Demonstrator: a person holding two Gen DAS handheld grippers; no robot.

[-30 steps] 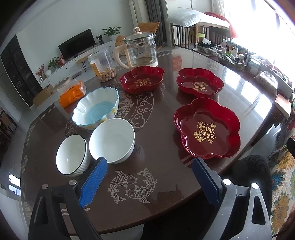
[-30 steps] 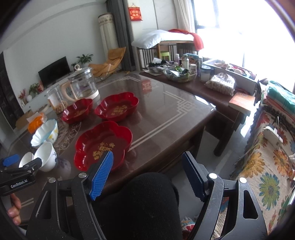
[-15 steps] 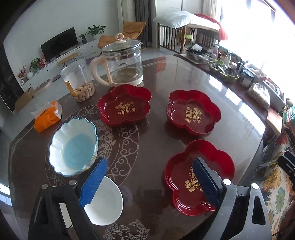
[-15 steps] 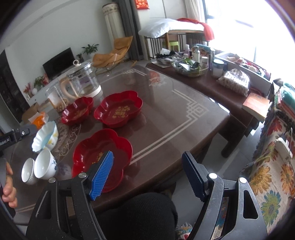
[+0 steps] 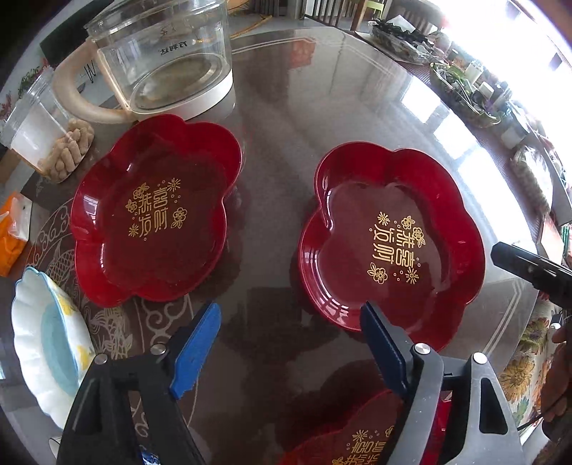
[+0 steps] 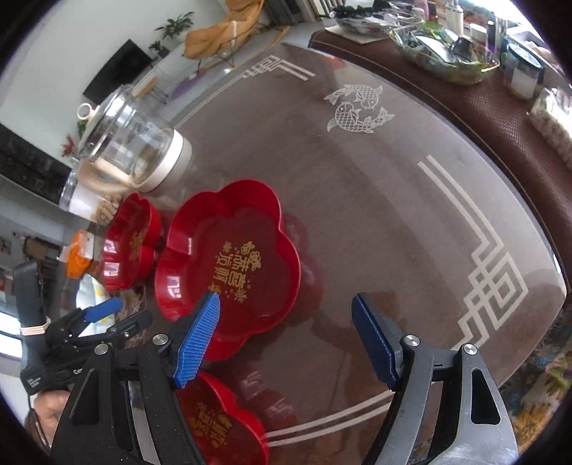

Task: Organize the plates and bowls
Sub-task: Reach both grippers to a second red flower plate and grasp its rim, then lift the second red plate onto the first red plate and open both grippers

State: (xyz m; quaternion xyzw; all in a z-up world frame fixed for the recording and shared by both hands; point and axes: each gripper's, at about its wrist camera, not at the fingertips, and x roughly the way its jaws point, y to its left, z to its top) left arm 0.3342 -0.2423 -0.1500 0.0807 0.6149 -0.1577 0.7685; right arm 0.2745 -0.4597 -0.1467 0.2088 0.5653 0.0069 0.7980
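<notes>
Red flower plates [image 5: 393,243] [image 5: 153,211] side by side on desk [image 5: 321,100], glass kettle [image 5: 161,53] at 11 o'clock, snack jar [image 5: 46,139] at 10, blue-white bowl [image 5: 46,343] at 8, left gripper [image 5: 289,332] wide and empty, right gripper [image 6: 286,322] wide and empty over nearest plate.

A home, living and dining room in one. Glass-topped dining table [image 6: 411,200] etched with fish, set with red flower-shaped plates [image 5: 393,239], a glass kettle [image 5: 161,53] and a jar of snacks [image 5: 46,139]. Beyond, a television [image 6: 118,69] against a white wall, potted plants [image 6: 171,27], a chair draped in yellow cloth [image 6: 221,30], a side table [image 6: 500,118] crowded with jars and bowls.
</notes>
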